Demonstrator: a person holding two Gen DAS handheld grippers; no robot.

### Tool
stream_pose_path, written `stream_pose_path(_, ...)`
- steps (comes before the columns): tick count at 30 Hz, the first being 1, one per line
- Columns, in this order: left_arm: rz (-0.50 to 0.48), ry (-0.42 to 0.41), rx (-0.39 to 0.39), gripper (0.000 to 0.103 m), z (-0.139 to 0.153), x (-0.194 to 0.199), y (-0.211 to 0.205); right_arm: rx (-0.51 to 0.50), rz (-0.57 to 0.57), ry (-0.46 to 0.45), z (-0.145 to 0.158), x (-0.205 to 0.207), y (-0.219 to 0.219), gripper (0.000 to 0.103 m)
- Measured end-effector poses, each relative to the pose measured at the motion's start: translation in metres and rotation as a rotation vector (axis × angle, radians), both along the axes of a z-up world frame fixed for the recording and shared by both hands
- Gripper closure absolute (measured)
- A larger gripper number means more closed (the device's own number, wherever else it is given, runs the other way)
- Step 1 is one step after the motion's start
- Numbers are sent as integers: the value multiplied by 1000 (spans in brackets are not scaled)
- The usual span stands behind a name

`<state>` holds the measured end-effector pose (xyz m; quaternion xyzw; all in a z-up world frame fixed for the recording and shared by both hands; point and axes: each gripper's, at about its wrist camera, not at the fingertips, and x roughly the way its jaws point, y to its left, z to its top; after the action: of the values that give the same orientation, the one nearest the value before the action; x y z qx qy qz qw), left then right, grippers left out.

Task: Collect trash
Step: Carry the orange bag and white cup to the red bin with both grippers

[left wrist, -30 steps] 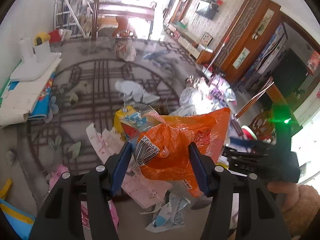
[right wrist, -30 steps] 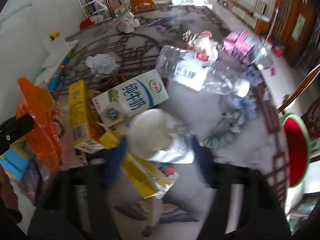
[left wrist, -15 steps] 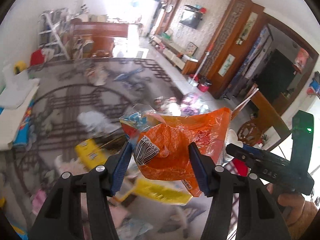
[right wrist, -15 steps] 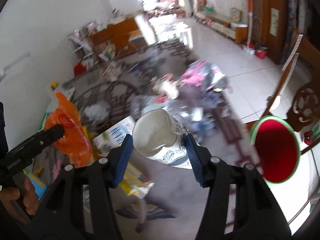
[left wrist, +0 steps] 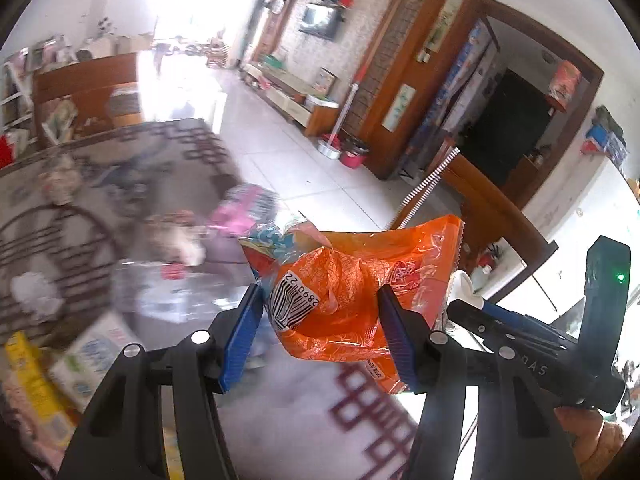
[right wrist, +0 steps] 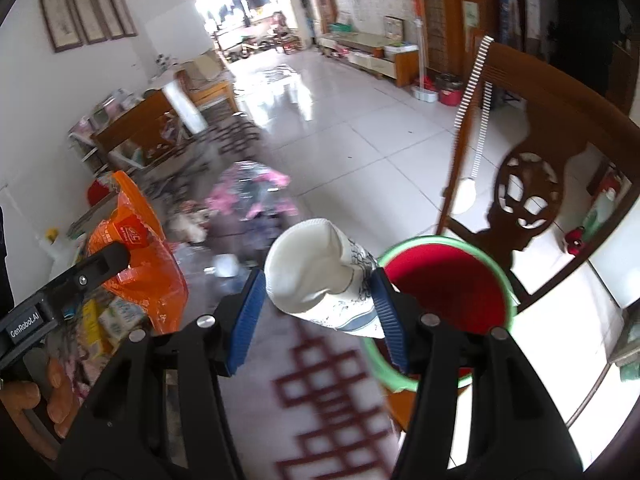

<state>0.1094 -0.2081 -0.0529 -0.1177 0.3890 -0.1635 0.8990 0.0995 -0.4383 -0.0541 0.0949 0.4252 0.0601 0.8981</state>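
My left gripper (left wrist: 320, 320) is shut on a crumpled orange snack wrapper (left wrist: 352, 280) with a barcode, held above the table. It also shows at the left of the right wrist view (right wrist: 140, 256). My right gripper (right wrist: 318, 308) is shut on a crushed white paper cup (right wrist: 324, 272) with a blue print, held beside the rim of a red bin with a green rim (right wrist: 448, 292) past the table's edge. The right gripper's body shows in the left wrist view (left wrist: 532, 356) at the right.
More trash lies blurred on the patterned table: a milk carton (left wrist: 92, 356), a yellow box (left wrist: 28, 380), a clear plastic bottle (left wrist: 172, 292), pink wrappers (right wrist: 252, 192). A carved wooden chair (right wrist: 532, 160) stands behind the bin. Tiled floor lies beyond.
Both grippers swung to the right with their loads, away from the trash pile. The red bin has come close under the paper cup.
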Motion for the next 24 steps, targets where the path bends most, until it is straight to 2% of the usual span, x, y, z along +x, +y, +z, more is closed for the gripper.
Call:
stream_pose_path(7,-55,55,23,47,-22,32,-78,39,-73,66,-23,17,-72,50)
stream_pose_path(12,-79,109,33,47,-38,49,-118,79,-110,89,-35,22,-108,49)
stream_pose_path(17,-117,123,57,47,-44,59,-146,93,-130,90,-37,25,-132,49)
stream_pose_path(19,-141,135,64,43,-50,63,-155,98,-141,91,-40,26,-142,49)
stream_pose_path(23,-158,145,81,38,-55,65,-168,122,-164,91,-42,25,-155,37)
stream_pose_path(24,-159,147,77,33,-55,65,-170,125,-168,88,-42,25,-157,36)
